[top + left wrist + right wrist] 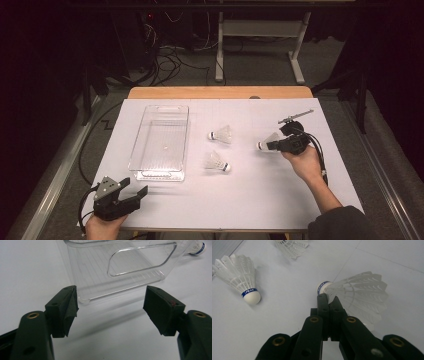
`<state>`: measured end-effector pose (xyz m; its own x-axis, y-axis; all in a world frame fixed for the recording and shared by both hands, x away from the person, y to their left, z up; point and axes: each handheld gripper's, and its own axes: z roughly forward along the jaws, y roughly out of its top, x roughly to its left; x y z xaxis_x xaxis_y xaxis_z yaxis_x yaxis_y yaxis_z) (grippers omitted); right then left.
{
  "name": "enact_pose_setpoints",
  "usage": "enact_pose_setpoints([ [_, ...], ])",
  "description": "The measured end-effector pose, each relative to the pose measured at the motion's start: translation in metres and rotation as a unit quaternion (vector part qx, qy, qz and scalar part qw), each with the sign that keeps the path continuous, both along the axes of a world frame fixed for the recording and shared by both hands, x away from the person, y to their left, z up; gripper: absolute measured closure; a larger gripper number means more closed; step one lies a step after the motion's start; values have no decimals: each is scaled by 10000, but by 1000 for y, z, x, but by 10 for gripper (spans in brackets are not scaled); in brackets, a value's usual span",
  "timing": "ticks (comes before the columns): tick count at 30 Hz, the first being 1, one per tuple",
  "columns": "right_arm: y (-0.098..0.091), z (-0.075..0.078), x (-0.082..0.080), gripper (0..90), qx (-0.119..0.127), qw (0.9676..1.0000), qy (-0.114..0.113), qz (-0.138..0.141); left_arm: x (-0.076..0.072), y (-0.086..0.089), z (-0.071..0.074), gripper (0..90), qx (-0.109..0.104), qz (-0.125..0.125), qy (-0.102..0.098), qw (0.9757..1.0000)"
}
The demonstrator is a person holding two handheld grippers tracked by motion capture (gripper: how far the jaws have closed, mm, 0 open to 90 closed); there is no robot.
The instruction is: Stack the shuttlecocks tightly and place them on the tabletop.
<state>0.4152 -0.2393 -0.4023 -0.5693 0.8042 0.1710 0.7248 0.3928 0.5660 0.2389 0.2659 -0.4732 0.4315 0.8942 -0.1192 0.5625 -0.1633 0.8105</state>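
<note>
The right gripper (329, 300) has its jaws pressed together on the feather skirt of a white shuttlecock (359, 295), held at the right side of the white table (260, 195). Two more shuttlecocks (221, 134) (217, 162) lie well apart from it toward the middle, beside a clear plastic bin (161, 142). The left gripper (110, 307) rests near the table's front left corner, jaws spread wide with nothing between them, facing the bin's handle end.

Both grippers (120, 196) (286, 144) showing black bodies, brass-ringed screw holes, black cables trailing; left one wearing grey three-cornered plate (106, 188); dark sleeve (345, 222) covering right forearm.
</note>
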Motion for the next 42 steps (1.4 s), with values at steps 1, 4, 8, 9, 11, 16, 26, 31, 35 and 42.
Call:
enact_pose_setpoints([
  [1,0,0,1,900,3,10000,-1,-5,0,0,0,289,-1,-1,5,10000],
  [4,1,1,2,900,26,10000,-9,-28,0,0,0,289,-4,1,4,10000],
  [8,3,0,4,900,61,10000,-19,-53,0,0,0,289,-13,5,2,10000],
  [9,4,0,5,900,74,10000,-25,-47,0,0,0,289,-15,6,1,10000],
  [11,4,-1,7,900,99,9999,-9,-56,0,0,0,289,-19,4,1,10000],
  [16,8,-1,10,900,154,9998,-31,-79,1,1,1,289,-29,5,-4,10000],
  [26,17,-5,15,900,199,9998,-18,-54,1,1,1,290,-45,2,-8,10000],
  [31,21,-7,17,900,340,9994,-12,-109,1,1,1,289,-39,4,13,10000],
  [35,26,-9,20,900,337,9994,-18,-93,2,2,0,290,-53,11,23,10000],
  [42,35,-5,24,900,310,9995,-55,-32,2,1,1,291,-40,-4,26,10000],
])
